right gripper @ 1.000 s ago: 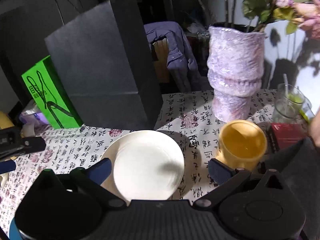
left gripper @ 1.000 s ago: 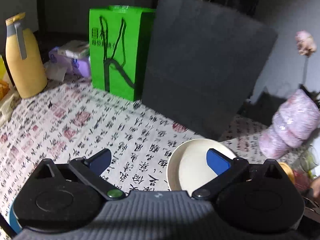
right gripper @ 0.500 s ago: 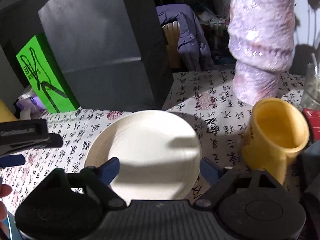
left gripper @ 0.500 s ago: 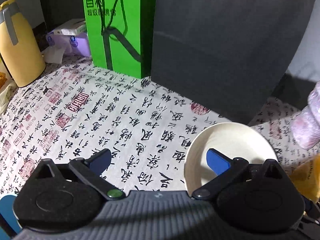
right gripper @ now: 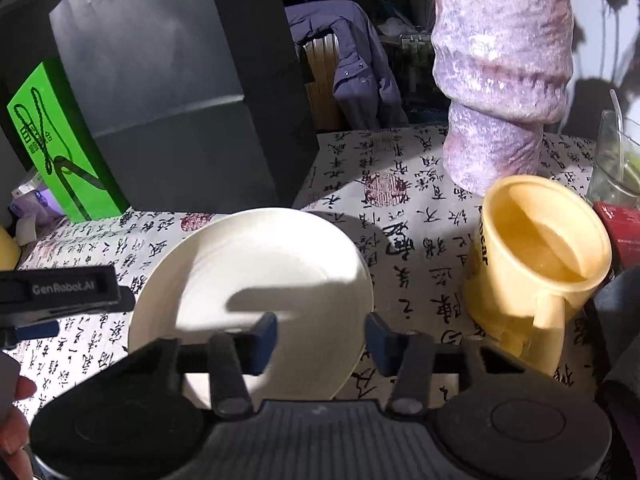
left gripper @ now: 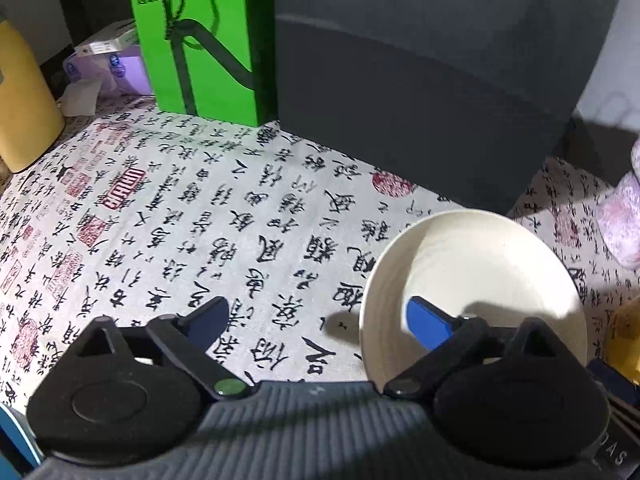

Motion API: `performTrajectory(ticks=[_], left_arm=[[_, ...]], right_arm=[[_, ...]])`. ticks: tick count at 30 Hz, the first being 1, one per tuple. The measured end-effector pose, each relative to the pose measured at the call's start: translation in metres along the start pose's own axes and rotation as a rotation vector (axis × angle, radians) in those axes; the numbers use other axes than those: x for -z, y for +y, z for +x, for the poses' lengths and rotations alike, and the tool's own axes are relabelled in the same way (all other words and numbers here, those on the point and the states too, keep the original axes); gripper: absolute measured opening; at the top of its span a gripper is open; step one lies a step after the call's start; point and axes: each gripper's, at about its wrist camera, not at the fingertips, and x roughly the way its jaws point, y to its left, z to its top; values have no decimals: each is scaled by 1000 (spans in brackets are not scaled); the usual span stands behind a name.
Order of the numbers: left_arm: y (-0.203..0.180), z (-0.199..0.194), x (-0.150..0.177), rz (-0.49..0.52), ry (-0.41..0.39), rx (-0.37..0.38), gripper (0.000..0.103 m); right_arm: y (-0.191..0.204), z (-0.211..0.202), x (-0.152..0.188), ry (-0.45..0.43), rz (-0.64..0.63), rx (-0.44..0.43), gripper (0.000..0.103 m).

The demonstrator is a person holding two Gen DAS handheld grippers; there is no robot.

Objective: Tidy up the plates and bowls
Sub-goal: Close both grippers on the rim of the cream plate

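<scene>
On calligraphy-print tablecloth (right gripper: pixel 416 240), one round cream plate (right gripper: pixel 256 272), one yellow mug (right gripper: pixel 536 256), right gripper (right gripper: pixel 320 338) closing astride plate rim, left gripper (left gripper: pixel 316 320) wide, closing, straddling plate's other edge

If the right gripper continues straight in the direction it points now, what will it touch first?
Most likely the white plate. The right gripper points down at the plate's near right rim, which lies between its closing jaws. Depth is unclear, so contact cannot be confirmed.
</scene>
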Motion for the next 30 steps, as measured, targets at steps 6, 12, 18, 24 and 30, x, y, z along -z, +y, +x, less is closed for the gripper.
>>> performTrajectory(ticks=[6, 12, 18, 24, 30], left_arm=[[-8, 12, 5, 20, 40, 6, 72], [-14, 16, 9, 47, 50, 14, 53], [-19, 20, 13, 76, 53, -12, 32], [-24, 18, 17, 119, 33, -11, 11], [-27, 16, 19, 138, 18, -26, 10]], right_arm=[[-8, 7, 0, -3, 26, 31, 28], [-13, 11, 1, -3, 30, 46, 19], [-11, 15, 4, -9, 1, 55, 13], [-16, 15, 6, -25, 19, 16, 6], [-16, 15, 8, -45, 25, 15, 6]])
